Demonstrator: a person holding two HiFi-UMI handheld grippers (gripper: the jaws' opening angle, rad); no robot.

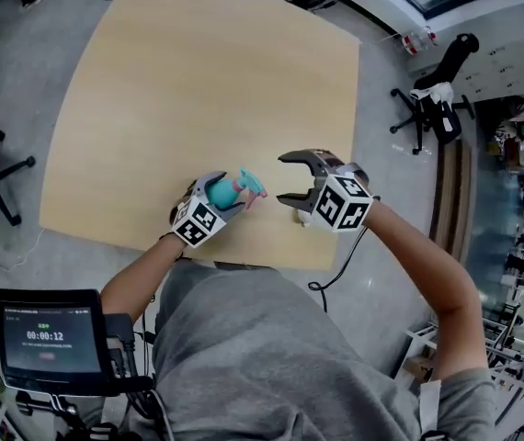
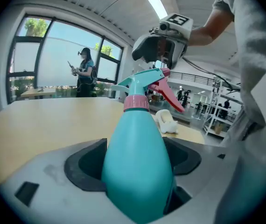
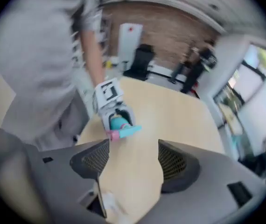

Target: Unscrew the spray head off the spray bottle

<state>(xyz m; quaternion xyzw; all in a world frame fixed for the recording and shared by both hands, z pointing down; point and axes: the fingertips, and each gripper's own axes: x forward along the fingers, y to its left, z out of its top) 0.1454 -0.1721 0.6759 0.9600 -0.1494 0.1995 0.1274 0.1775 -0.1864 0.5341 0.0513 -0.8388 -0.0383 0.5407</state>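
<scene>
Bottle hangs over the desk, pinched in our left gripper; right gripper jaws spread, empty; probably light, slick plastic; we'd take the pink collar.

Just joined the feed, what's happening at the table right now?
A person works over the wooden table with tongs in each hand. The left tongs grip the teal spray bottle by its body, with the spray head still on above the pink collar. The right tongs stand open and empty beside it, not touching the head.
</scene>
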